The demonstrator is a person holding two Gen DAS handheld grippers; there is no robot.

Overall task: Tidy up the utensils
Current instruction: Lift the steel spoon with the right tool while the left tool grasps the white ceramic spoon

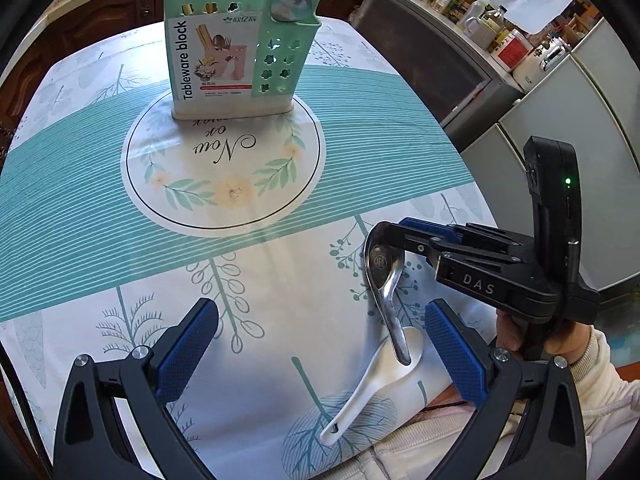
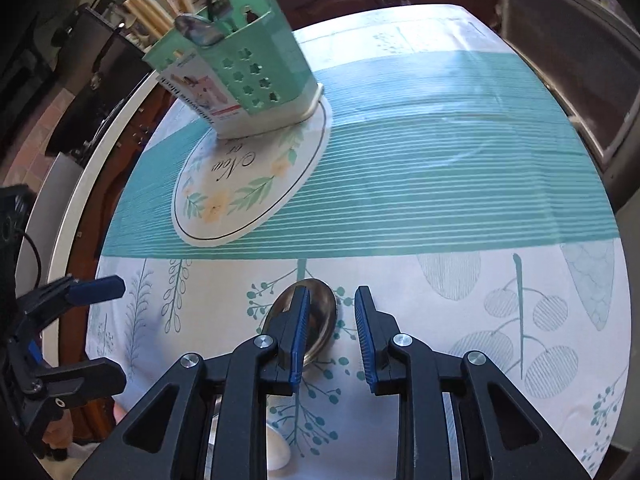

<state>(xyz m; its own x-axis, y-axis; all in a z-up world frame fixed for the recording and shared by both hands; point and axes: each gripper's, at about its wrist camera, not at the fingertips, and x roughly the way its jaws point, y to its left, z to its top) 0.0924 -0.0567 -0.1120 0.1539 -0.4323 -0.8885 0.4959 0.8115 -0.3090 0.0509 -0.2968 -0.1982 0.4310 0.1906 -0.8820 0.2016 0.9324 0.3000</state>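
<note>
Holder (image 1: 244,46) upper left already holds utensils; 2 spoons remain: metal spoon (image 1: 384,280), white spoon (image 1: 376,384); right gripper (image 2: 332,332) parted over the metal spoon, ungripped; left gripper (image 1: 320,352) open, empty.

Right gripper (image 2: 332,332) jaws apart over metal spoon (image 2: 316,320); green holder (image 2: 256,80) beyond.

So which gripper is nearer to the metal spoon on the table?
Right. The right gripper is at the metal spoon's bowl, its fingers straddling it. The left gripper hangs back, open, with the handle end between its fingers.
</note>
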